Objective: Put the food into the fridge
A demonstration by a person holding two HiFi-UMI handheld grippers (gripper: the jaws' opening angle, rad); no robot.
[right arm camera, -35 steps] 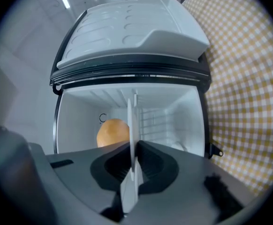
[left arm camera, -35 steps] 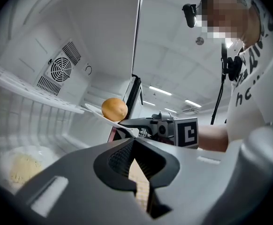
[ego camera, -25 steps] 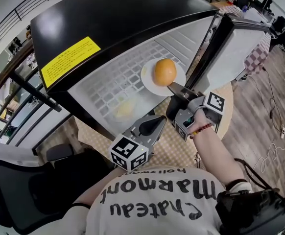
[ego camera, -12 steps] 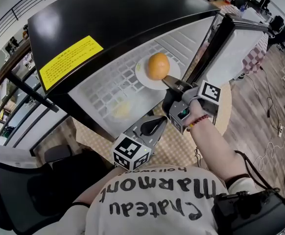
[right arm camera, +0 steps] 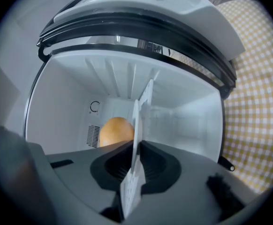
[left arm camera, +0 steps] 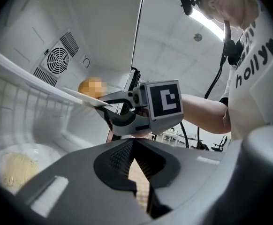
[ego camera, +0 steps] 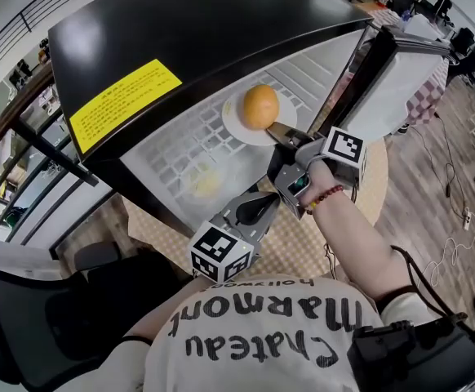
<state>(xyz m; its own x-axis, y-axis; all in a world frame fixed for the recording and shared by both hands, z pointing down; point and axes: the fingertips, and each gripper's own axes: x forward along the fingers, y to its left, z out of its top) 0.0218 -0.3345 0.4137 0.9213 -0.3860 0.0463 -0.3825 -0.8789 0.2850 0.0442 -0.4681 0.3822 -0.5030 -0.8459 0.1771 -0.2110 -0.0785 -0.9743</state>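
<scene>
Fridge (ego camera: 197, 31) wide open on the checked cloth (ego camera: 303, 243), door (ego camera: 401, 80) swung out to the right. That step ticked off.

Down inside, below the wire shelf (ego camera: 180, 145): a plate (left arm camera: 40, 150) of pale yellow food (left arm camera: 15, 171), home already by the look of it.

Now the live one: a second plate (ego camera: 236, 126) carrying the orange (ego camera: 259, 106). Past the fridge's mouth and over the shelf, pinched at its near rim by the right gripper (ego camera: 280, 131), jaws clamped tight on the edge. Hard to tell whether resting on the wires or hanging just above them.

Left gripper (ego camera: 270, 199) low at the front of the fridge, level, jaws closed on nothing, well out of the action.

Judging from all that: well past halfway. To come, most likely: setting the plate flat on the shelf, letting go of the rim, drawing the right gripper back out, and probably shutting the door.

Head count, big to small:
- one fridge
- one door
- one shelf
- two grippers
- two plates
- one orange
- one heap of yellow food

No other food waiting on the cloth in any view.
</scene>
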